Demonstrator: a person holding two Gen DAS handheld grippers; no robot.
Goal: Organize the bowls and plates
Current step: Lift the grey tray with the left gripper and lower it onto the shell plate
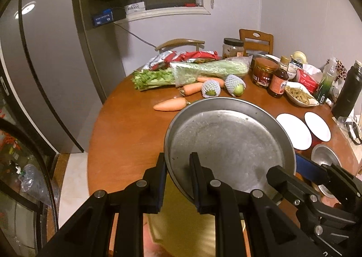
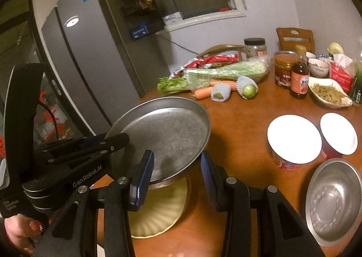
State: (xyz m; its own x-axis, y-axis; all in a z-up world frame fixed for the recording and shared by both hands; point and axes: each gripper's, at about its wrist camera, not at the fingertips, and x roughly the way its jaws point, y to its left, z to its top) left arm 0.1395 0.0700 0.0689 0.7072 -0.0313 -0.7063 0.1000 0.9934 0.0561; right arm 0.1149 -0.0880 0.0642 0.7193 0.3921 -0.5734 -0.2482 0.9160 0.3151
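A large round metal plate [image 1: 228,143] is held tilted above the wooden table [image 1: 126,125]. My left gripper [image 1: 178,180] is shut on its near-left rim. In the right wrist view the metal plate [image 2: 165,137] hangs over a pale yellow fluted plate [image 2: 158,209] that lies on the table. My right gripper [image 2: 176,180] is open, its blue-padded fingers on either side of the metal plate's near rim without clamping it. A small metal bowl [image 2: 334,202] sits at the right; it also shows in the left wrist view [image 1: 325,157].
Two white-lidded red cups [image 2: 294,141] [image 2: 339,135] stand right of the plate. Carrots [image 1: 169,104], net-wrapped fruit [image 1: 235,85], celery [image 1: 203,70], jars [image 1: 264,71], a sauce bottle [image 1: 279,80] and a dish of food [image 1: 298,96] crowd the far side. A grey fridge [image 1: 45,64] stands left.
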